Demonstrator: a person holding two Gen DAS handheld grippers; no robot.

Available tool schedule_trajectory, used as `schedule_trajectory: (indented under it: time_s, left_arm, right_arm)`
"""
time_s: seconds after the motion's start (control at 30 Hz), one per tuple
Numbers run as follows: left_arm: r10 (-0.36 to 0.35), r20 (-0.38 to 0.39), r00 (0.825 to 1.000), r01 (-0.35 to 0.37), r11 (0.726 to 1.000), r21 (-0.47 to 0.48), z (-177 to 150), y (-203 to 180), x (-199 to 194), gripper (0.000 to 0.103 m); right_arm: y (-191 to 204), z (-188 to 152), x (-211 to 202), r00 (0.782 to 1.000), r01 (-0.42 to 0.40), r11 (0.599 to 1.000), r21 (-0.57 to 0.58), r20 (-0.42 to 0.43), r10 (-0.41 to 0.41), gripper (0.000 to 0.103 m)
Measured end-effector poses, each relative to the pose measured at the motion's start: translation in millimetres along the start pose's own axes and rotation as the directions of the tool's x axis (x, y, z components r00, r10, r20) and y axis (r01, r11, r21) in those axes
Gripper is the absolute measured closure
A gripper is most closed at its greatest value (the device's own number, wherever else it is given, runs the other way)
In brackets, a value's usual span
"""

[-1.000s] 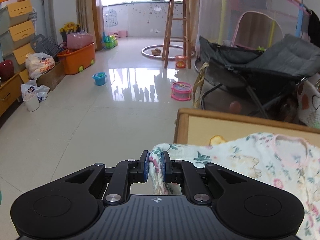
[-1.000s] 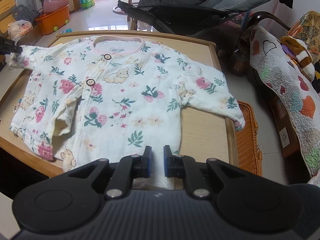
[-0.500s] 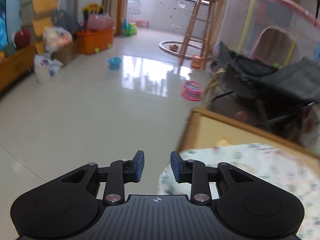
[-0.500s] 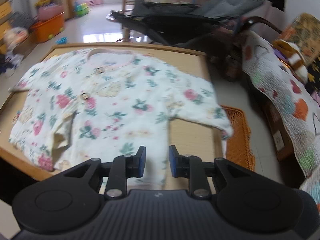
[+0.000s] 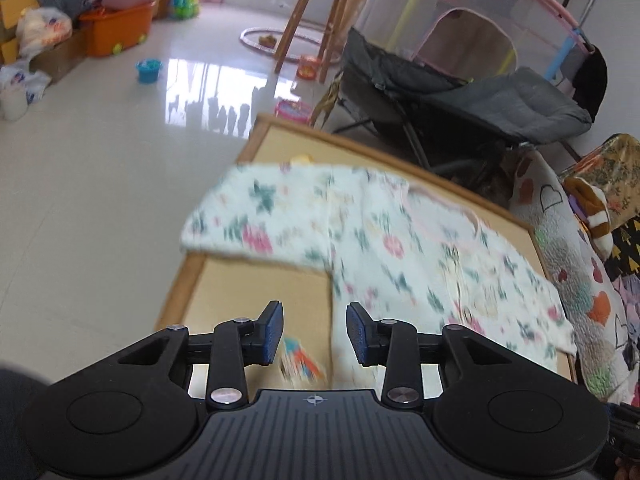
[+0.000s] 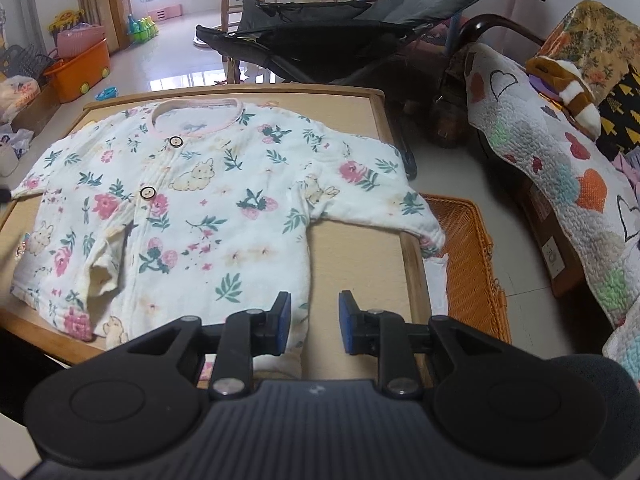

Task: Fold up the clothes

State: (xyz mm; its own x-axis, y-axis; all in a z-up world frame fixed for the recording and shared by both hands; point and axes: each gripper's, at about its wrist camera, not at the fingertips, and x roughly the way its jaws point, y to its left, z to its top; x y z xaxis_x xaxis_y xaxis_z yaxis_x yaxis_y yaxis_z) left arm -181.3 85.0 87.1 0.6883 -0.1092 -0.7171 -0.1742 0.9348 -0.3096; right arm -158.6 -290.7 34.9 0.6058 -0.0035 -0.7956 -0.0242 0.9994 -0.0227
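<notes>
Both claws let go, jaws now apart.
Left gripper [image 5: 315, 334] dropped the sleeve; right gripper [image 6: 313, 323] empty; quilted floral top [image 6: 192, 208] flat on wooden table [image 6: 356, 248].

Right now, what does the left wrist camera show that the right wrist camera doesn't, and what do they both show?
Only the left wrist view shows the left gripper, open over bare tabletop, plus the pink-rimmed mesh playpen and a blue toy bucket on the floor. Only the right wrist view shows the right gripper, open at the hem, the two buttons and the orange wicker basket beside the table. Both show the floral baby top spread flat on the wooden table, and the grey recliner.
</notes>
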Motion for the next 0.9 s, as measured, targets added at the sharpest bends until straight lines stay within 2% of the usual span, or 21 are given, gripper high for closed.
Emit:
schedule_trajectory:
  time_s: [0.13, 0.37, 0.53, 0.67, 0.77, 0.83, 0.9]
  left_arm:
    - [0.002, -0.03, 1.0, -0.001, 1.0, 0.013, -18.3, -4.8, 9.5, 0.064]
    - [-0.001, -0.092, 0.996, -0.001, 1.0, -0.026, -29.1, -15.6, 26.6, 0.065]
    - [-0.006, -0.135, 0.991, -0.001, 0.999, -0.05, -35.4, -23.0, 37.7, 0.064]
    - [0.002, -0.125, 0.992, -0.006, 1.0, -0.028, -37.9, -28.4, 37.2, 0.064]
    - [0.007, -0.116, 0.993, -0.009, 1.0, -0.021, -39.1, -30.9, 36.0, 0.064]
    - [0.012, -0.114, 0.993, -0.013, 1.0, -0.011, -39.8, -33.3, 35.7, 0.069]
    - [0.003, -0.116, 0.993, -0.005, 1.0, -0.016, -40.0, -34.6, 35.9, 0.07]
  right_arm:
    - [-2.8, -3.8, 0.2, 1.0, -0.019, 1.0, 0.019, -0.005, 0.019, 0.078]
    - [-3.1, -8.1, 3.1, 0.999, -0.028, 0.999, 0.029, -0.018, 0.028, 0.078]
    - [-4.6, -10.0, 4.4, 0.998, -0.061, 0.996, 0.057, -0.028, 0.063, 0.077]
    - [0.0, -12.8, 8.0, 0.996, -0.068, 0.997, 0.044, -0.046, 0.07, 0.077]
    - [7.1, -14.2, 9.9, 0.997, -0.047, 0.999, 0.009, -0.054, 0.048, 0.077]
    - [10.3, -14.6, 9.5, 0.998, -0.041, 0.999, -0.005, -0.048, 0.041, 0.077]
    - [11.5, -14.7, 8.9, 0.998, -0.038, 0.999, -0.013, -0.044, 0.037, 0.077]
